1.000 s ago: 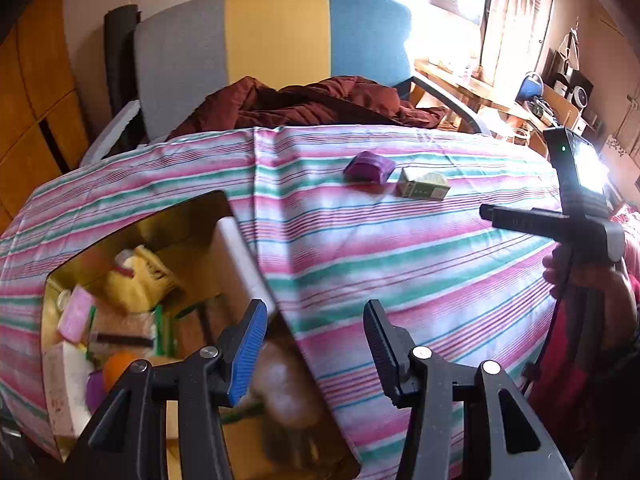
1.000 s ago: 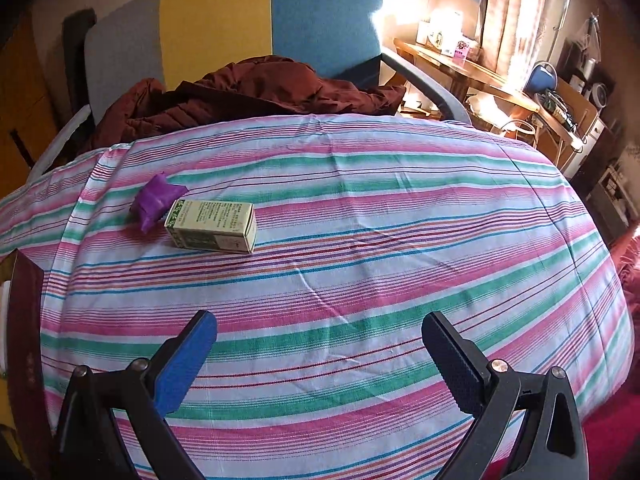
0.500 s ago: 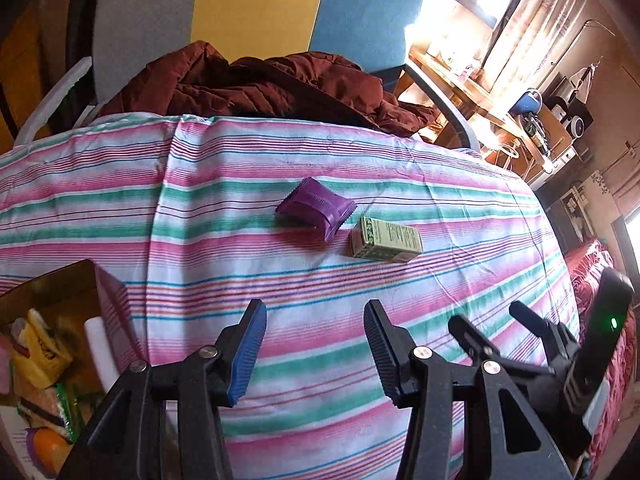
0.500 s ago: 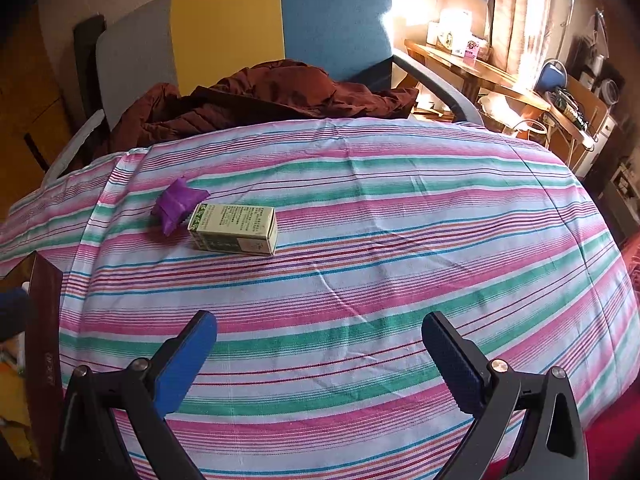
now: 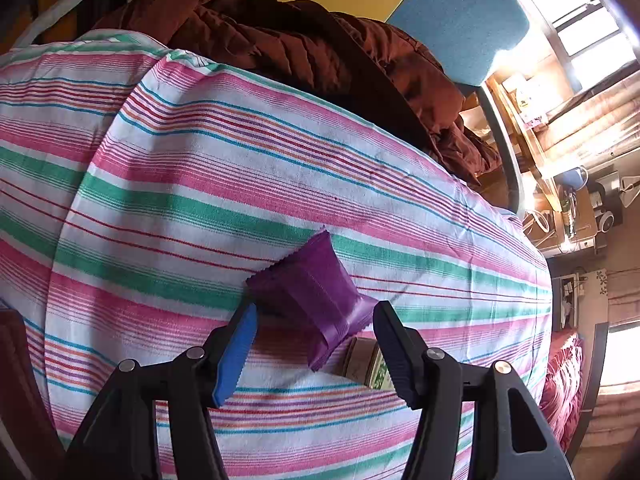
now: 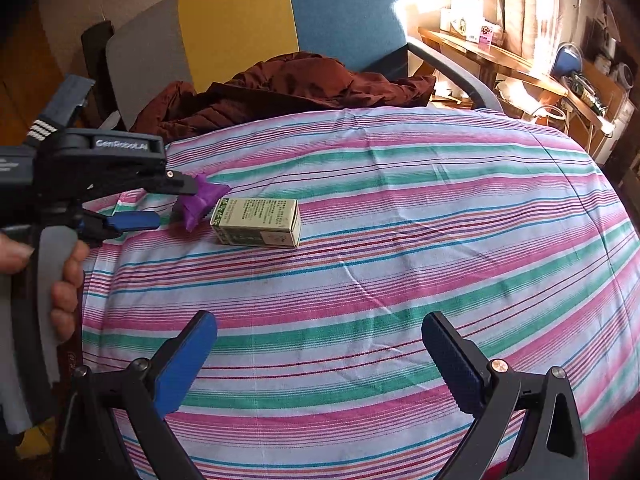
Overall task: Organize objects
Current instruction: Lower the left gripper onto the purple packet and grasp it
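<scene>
Over the striped cloth [image 6: 400,216], the left gripper [image 5: 316,344] has left the box of clutter seen a second ago and now hangs tilted down at the purple packet [image 5: 316,292], its jaws opening, the packet's near end between them but unpinched. That packet is a crinkly foil pillow with serrated ends, lying against the green-printed cardboard carton [image 6: 258,222]. A hand [image 6: 64,280] grips the left handle. Nearer the camera, the right gripper [image 6: 320,360] hovers wide open, empty.
</scene>
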